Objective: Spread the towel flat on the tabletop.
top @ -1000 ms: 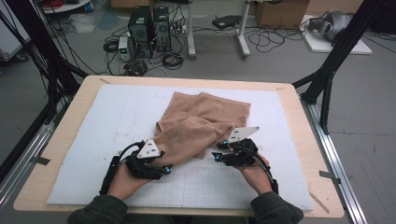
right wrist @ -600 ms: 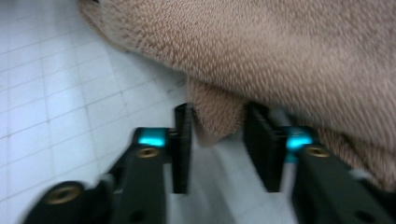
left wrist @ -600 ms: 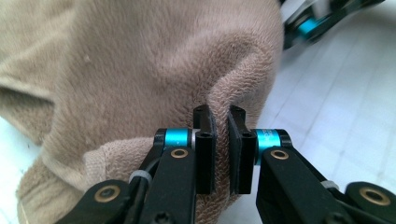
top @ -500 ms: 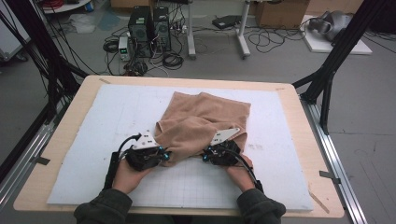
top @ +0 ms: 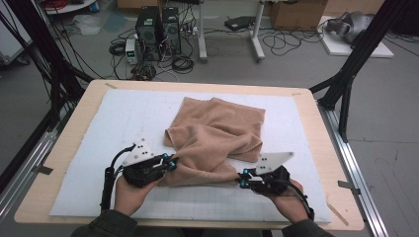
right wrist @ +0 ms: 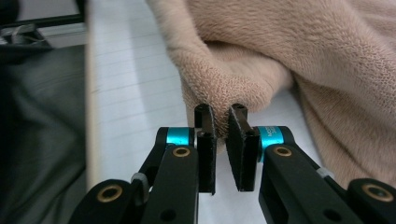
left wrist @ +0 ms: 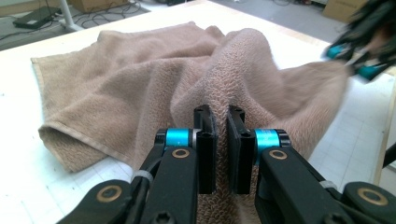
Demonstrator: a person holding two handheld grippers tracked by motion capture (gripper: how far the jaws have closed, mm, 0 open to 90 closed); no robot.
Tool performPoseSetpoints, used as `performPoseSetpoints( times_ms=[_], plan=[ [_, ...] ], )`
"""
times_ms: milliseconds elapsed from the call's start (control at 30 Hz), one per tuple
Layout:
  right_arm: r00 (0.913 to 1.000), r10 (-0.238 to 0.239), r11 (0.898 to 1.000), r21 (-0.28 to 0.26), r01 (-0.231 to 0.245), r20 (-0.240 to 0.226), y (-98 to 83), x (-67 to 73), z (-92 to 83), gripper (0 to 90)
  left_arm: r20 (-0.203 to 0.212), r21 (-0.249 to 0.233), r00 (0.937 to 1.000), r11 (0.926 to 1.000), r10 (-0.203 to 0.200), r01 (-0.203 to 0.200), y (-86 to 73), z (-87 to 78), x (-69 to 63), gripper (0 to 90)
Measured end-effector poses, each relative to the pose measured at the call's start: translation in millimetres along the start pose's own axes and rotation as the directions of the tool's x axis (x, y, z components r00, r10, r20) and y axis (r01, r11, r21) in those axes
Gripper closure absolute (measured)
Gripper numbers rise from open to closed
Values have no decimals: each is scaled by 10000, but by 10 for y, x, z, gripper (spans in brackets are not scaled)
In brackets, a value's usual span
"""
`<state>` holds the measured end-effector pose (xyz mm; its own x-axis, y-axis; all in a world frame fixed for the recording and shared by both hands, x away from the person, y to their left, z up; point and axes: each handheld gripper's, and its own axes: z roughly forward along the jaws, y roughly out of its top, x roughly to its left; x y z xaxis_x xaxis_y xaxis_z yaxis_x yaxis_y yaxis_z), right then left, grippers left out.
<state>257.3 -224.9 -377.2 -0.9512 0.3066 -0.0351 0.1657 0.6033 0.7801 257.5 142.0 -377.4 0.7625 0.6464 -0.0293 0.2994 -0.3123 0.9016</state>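
Grasp step: left hand-held gripper [top: 170,163] and right hand-held gripper [top: 242,180] have just clamped the towel's [top: 217,133] near edge. Next: lift evenly, fold forward.

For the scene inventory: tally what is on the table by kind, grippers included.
Tan towel: 1, pinched at its near edge by both grippers
White mat: 1
Grippers: 2, the left gripper and the right gripper
Total: 4
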Motion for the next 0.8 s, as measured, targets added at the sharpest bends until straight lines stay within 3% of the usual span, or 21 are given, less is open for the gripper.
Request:
performPoseSetpoints(
  times_ms=[100,200,233,300,333,400,467,567,667,767,800],
  plan=[
    [9982,-199,9998,-49,196,-567,-37,130,-129,816,-8,863,10000,9962,87,-86,-74,118,4,836],
    [9970,-178,9995,-254,159,-757,-39,135,-143,727,-231,2062,9985,9776,487,-430,-179,259,39,827],
    [9977,-112,9994,-347,89,-664,-41,103,-141,686,-159,2217,9992,9746,374,-329,-212,277,65,811],
    [9991,117,9991,-402,-133,-416,-39,10,-118,678,-82,2133,9997,9768,211,-188,-236,260,93,686],
    [9995,180,9992,-352,-189,-250,-38,-39,-86,679,-33,2080,9998,9779,203,-192,-237,243,112,675],
    [10000,57,9998,206,-57,15,-39,-124,45,686,77,2048,9999,9787,150,-163,-242,229,133,617],
    [9997,61,9989,457,-50,-245,-68,-166,204,686,123,2163,9995,9759,285,-305,-258,216,143,599],
    [9986,196,9979,634,-165,-485,-89,-199,395,675,332,2394,9991,9703,272,-344,-294,249,178,606],
    [9981,291,9949,977,-236,-545,-56,-241,564,637,617,2784,9979,9598,191,-356,-347,336,193,646],
    [9977,241,9909,1334,-155,-636,-36,-254,720,626,714,3154,9968,9473,356,-564,-430,432,177,685],
    [9983,199,9876,1566,-109,-556,-33,-242,764,634,695,3054,9968,9504,403,-597,-455,444,172,705]
  ],
)
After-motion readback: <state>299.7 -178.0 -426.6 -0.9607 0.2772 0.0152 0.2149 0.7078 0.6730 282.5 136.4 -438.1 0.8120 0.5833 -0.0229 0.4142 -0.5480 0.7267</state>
